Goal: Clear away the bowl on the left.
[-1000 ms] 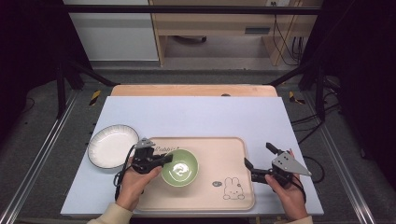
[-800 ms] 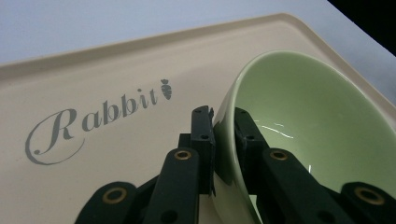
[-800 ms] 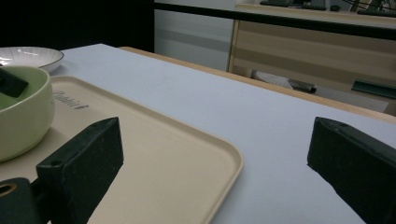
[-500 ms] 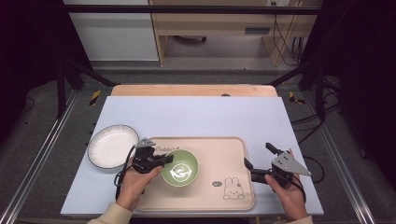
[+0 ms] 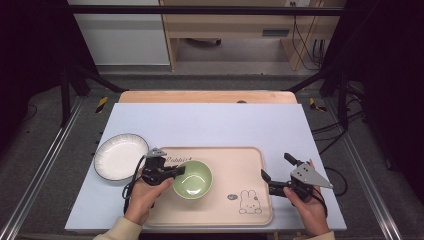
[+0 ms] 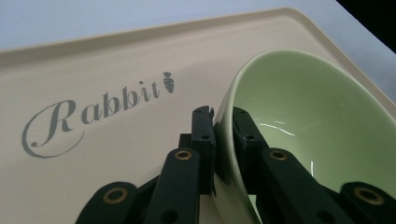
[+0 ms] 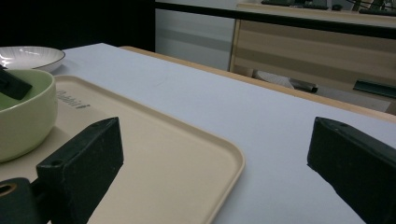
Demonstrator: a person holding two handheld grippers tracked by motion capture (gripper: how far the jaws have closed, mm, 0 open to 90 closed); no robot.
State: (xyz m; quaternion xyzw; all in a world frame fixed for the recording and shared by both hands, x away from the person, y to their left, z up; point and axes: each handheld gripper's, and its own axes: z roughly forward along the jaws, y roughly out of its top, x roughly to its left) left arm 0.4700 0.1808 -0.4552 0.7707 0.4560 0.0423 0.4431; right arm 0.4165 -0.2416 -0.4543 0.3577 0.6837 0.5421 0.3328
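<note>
A pale green bowl sits on the left half of a beige tray printed with "Rabbit" and a small rabbit drawing. My left gripper is shut on the bowl's left rim. In the left gripper view the bowl has one jaw inside its wall and one outside, and the left gripper presses on both sides. My right gripper stands open at the tray's right edge, holding nothing. In the right gripper view its wide-apart jaws frame the tray, with the bowl at far left.
A white plate with a dark rim lies on the pale blue table cover left of the tray, and shows again in the right gripper view. The cover's far half is bare. A wooden shelf unit stands beyond the table.
</note>
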